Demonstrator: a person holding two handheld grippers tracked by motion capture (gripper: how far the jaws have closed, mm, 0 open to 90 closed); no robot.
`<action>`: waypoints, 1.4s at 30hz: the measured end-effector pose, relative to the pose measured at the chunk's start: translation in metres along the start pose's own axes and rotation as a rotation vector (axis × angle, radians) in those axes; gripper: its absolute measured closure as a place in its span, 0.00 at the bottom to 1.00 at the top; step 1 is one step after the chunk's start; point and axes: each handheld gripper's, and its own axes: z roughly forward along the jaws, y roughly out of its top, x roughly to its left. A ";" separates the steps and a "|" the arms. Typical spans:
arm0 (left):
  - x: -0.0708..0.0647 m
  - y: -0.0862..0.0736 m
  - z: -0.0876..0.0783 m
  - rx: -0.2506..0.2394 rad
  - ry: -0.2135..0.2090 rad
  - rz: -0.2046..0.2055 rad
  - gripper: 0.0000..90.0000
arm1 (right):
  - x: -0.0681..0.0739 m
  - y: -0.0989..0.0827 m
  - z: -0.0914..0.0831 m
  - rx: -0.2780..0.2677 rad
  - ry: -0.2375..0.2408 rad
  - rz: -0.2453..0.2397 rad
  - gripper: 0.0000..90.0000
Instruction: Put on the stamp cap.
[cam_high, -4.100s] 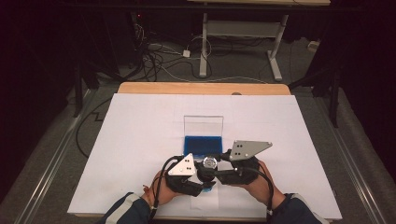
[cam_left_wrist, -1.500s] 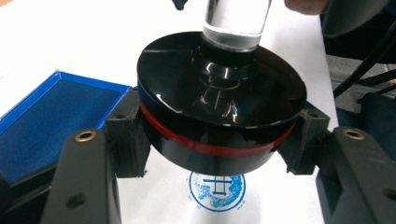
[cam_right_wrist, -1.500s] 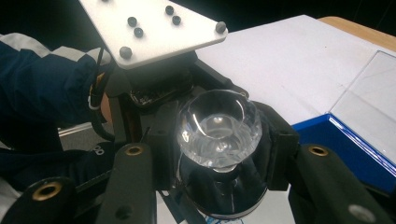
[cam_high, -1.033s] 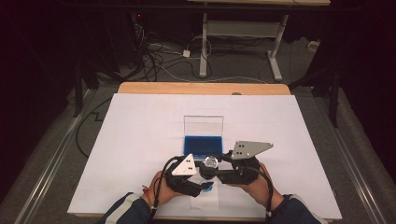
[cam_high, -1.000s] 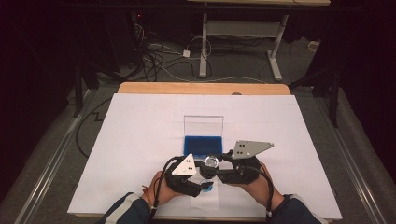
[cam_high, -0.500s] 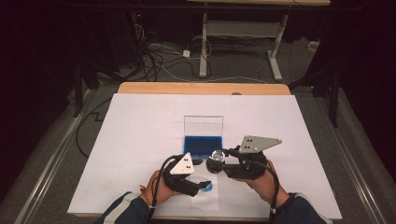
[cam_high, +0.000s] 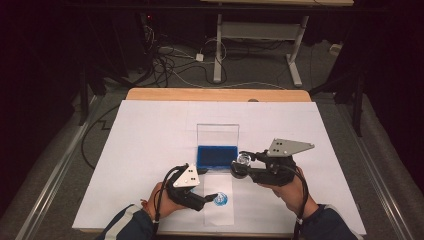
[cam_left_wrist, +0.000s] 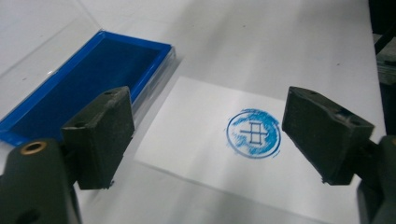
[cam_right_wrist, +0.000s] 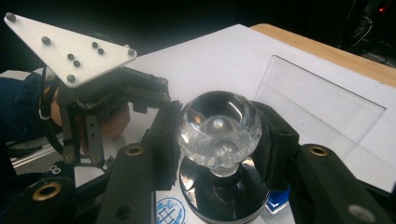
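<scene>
White worktop (cam_high: 150, 135): glass stamp (cam_high: 243, 160) clamped between right gripper (cam_high: 240, 167) fingers; left gripper (cam_high: 212, 196) fingers just opened, empty, straddling blue print (cam_left_wrist: 253, 134).

White sheet (cam_high: 150, 145) spreads across most of the bench, and a strip of bare wooden bench edge (cam_high: 215, 95) peeks out along its far side, in the upper middle of the frame. Beyond that, grey floor (cam_high: 250, 70) in dim light. A tangle of dark and pale cables (cam_high: 175, 60) sprawls there, upper centre-left, with one small white plug block (cam_high: 199, 57) among them. To the upper right, a pale metal desk frame (cam_high: 260, 35) stands on its legs. Down the left side runs a metal rail (cam_high: 55, 180), slanting toward the lower left corner. Another rail (cam_high: 385, 175) lines the right side.
</scene>
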 end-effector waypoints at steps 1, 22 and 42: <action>0.001 -0.002 -0.003 -0.002 0.008 0.001 0.17 | 0.000 0.000 -0.001 0.001 -0.001 0.001 0.63; 0.010 -0.029 -0.042 0.029 0.133 -0.012 0.17 | -0.003 0.000 -0.008 0.017 -0.026 -0.060 0.63; 0.011 -0.058 -0.072 0.025 0.240 -0.051 0.18 | -0.006 0.002 -0.010 0.025 -0.034 -0.080 0.63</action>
